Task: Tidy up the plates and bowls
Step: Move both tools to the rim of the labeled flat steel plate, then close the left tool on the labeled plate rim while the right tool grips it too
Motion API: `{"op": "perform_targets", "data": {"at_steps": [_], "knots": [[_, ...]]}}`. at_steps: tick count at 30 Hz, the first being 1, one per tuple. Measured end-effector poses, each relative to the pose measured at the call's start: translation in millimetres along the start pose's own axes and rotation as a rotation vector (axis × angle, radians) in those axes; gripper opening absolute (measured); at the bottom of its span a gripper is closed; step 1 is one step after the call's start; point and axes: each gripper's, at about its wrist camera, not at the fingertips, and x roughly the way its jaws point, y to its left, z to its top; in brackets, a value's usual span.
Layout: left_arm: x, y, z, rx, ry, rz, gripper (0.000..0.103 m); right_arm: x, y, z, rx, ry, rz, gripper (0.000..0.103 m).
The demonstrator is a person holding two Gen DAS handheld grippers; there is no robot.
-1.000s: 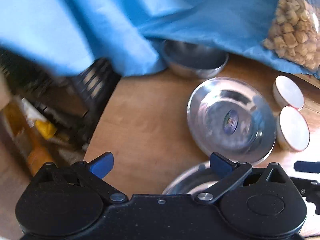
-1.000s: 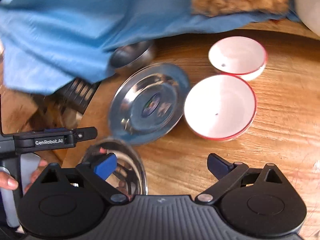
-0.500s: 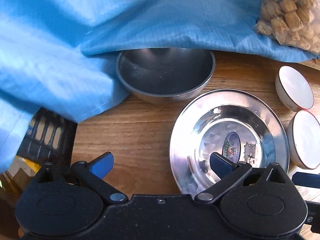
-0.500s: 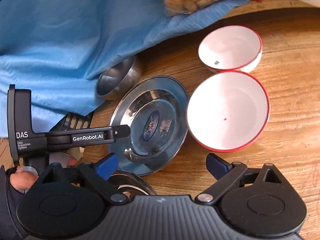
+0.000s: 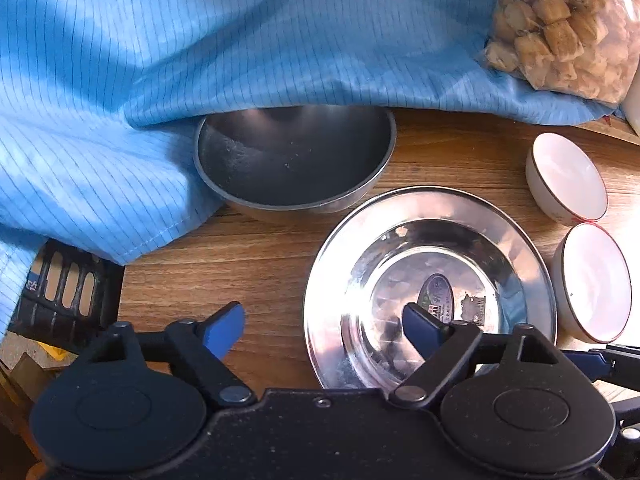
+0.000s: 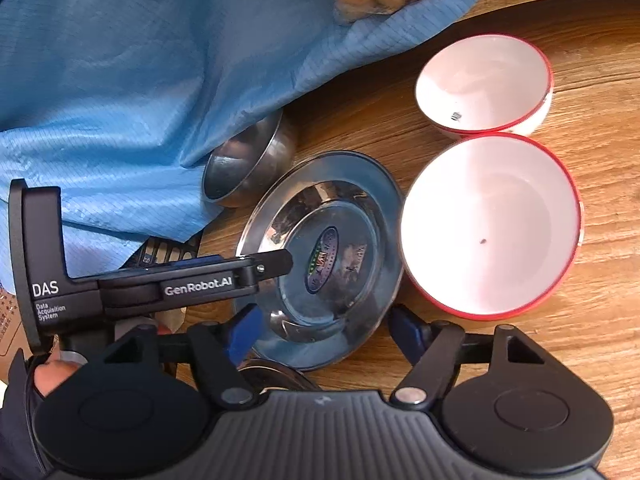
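Two grippers, both tipped steeply down at the wooden desk (image 5: 256, 256). My left gripper (image 5: 324, 326) has its jaws spread but closing; one blue fingertip (image 5: 226, 328) hangs over bare wood, the other over the basin of the steel plate (image 5: 516, 248), with the plate's near-left rim between them. Cannot tell if either pad touches metal yet.

My right gripper (image 6: 324, 328) also has jaws apart and closing, straddling the near edge of the same steel plate (image 6: 360, 184); pads not pressed on it as far as the view shows. A second steel dish (image 6: 276, 376) peeks out just under this gripper, mostly hidden.

From the right wrist view my left gripper's black body reaches in from the left, its tip over the plate's left rim, and my left hand (image 6: 52, 376) in a dark sleeve grips the handle at the lower left.

Steel bowl (image 5: 296, 160) sits behind the plate, half under a blue striped cloth (image 5: 200, 40). Small white red-rimmed bowl (image 6: 484, 84) and large white red-rimmed bowl (image 6: 492, 224) stand right of the plate, the large one just beside its rim. Bag of beige chunks (image 5: 560, 24) lies on the cloth. Black crate (image 5: 60, 296) sits off the desk edge at left.
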Motion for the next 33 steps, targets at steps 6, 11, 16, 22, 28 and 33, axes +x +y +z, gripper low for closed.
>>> {"op": "perform_targets", "data": {"at_steps": [6, 11, 16, 22, 28, 33], "knots": [[2, 8, -3, -0.033, -0.02, -0.046, 0.065, 3, 6, 1, -0.006, 0.003, -0.01, 0.063], [4, 15, -6, -0.055, -0.023, -0.092, 0.044, 3, 8, -2, -0.022, 0.002, -0.029, 0.06], [4, 27, -7, -0.101, -0.017, -0.104, 0.035, 0, 6, -2, -0.014, 0.0, -0.05, 0.046], [-10, 29, -4, -0.103, -0.037, -0.109, 0.035, -3, 1, -3, -0.002, -0.005, -0.067, 0.033], [-23, 28, -2, -0.107, -0.081, -0.114, 0.034, -11, -4, -5, 0.021, -0.03, -0.05, 0.027], [-17, 29, -3, -0.122, -0.053, -0.119, 0.034, -16, -6, -6, 0.019, -0.046, -0.052, 0.02]]}}
